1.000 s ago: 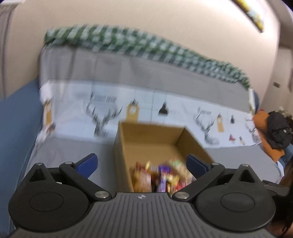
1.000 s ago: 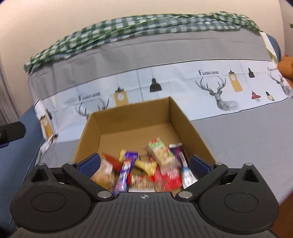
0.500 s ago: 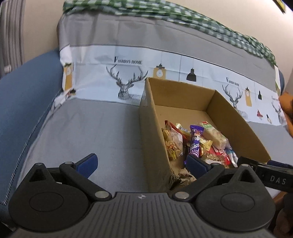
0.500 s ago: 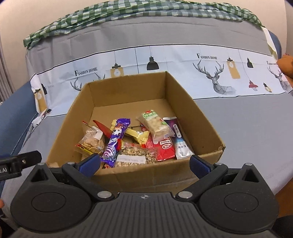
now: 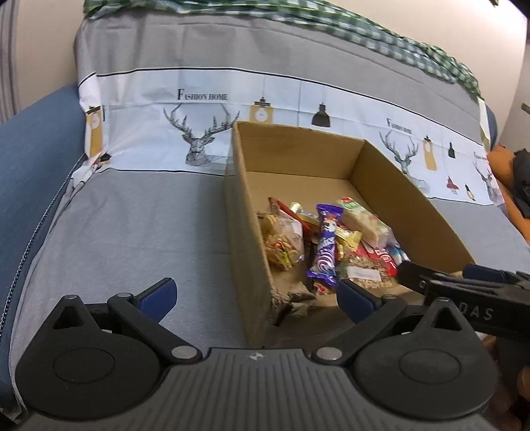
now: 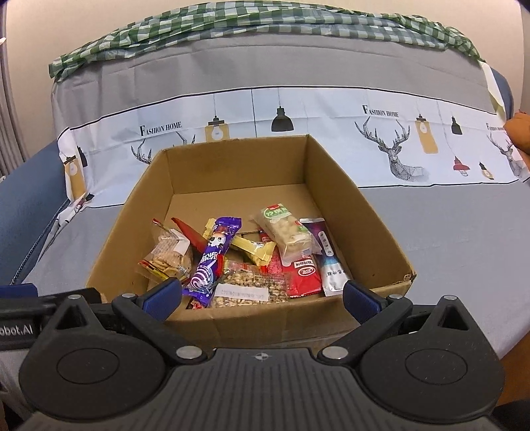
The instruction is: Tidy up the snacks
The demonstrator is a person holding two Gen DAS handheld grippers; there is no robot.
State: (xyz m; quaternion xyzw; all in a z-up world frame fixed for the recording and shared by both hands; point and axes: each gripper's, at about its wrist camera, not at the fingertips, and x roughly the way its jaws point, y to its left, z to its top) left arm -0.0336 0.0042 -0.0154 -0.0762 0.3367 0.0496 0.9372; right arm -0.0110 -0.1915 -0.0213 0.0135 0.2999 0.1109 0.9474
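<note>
Fingers of both grippers are spread wide apart, and nothing is held between them. The left gripper (image 5: 256, 295) is poised at the near left corner of the cardboard box (image 5: 246, 232): its left fingertip (image 5: 159, 293) is seen over the grey sheet (image 5: 132, 232) outside the box, while its right fingertip (image 5: 352, 298) is seen over the near end of the box interior, just beside the snack pile. The box's left wall is seen running away between the two fingers.

The right gripper (image 6: 263, 296) is centred on the near wall of the cardboard box (image 6: 371, 228), with both fingertips seen at that wall's upper edge. Between and just beyond them the snacks are heaped in the near half of the box: a purple bar (image 6: 212, 255), a clear bag of crackers (image 6: 169, 257), a clear pack of nuts with a white label (image 6: 246, 288), a red packet (image 6: 303, 275), a green-topped bar (image 6: 286, 232), a yellow wrapper (image 6: 253, 248) and a silver-and-purple sachet (image 6: 326, 255). The far half of the box floor is seen as bare cardboard.

Beyond the box, a deer-and-lamp printed band (image 6: 381, 139) is seen across the backrest, topped by a green checked cloth (image 6: 232, 23).
</note>
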